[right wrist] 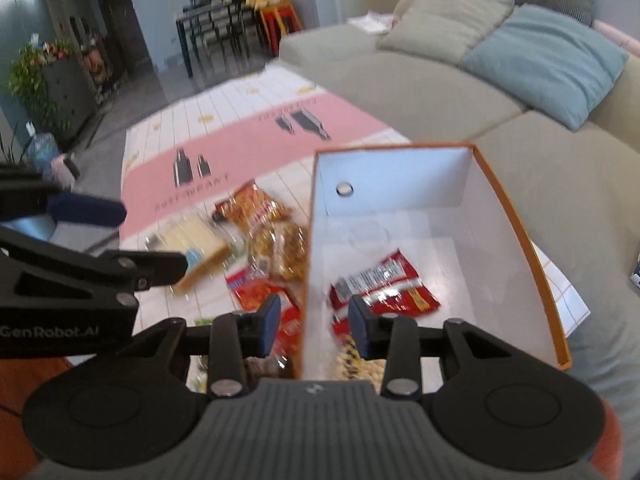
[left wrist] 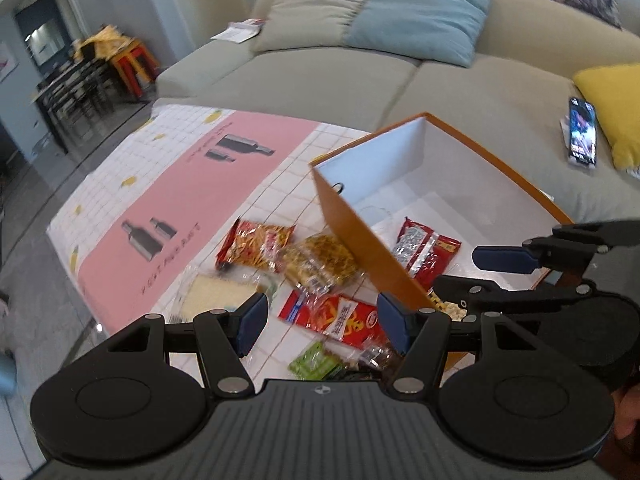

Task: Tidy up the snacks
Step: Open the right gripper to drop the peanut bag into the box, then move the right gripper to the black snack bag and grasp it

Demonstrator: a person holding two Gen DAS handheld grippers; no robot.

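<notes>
An orange box (left wrist: 352, 240) (right wrist: 516, 224) with a white inside stands on the table. A red and silver snack packet (left wrist: 424, 246) (right wrist: 384, 284) lies inside it, and a yellow snack bag (right wrist: 360, 364) lies at its near end. Outside its left wall lie a red-orange chip bag (left wrist: 256, 244) (right wrist: 256, 204), a clear bag of yellow snacks (left wrist: 320, 260) (right wrist: 280, 248), a pale bread pack (left wrist: 220, 292) (right wrist: 196, 240), a red packet (left wrist: 340, 316) (right wrist: 264, 292) and a green packet (left wrist: 316, 362). My left gripper (left wrist: 322, 326) is open above the red packet. My right gripper (right wrist: 314, 330) is open astride the box's left wall.
The table carries a pink and white checked cloth (left wrist: 168, 208) (right wrist: 248, 136). A grey sofa (left wrist: 320, 72) with cushions runs behind it, with a phone (left wrist: 582, 132) on the seat. Dining chairs (right wrist: 224, 32) and a plant (right wrist: 36, 80) stand far off.
</notes>
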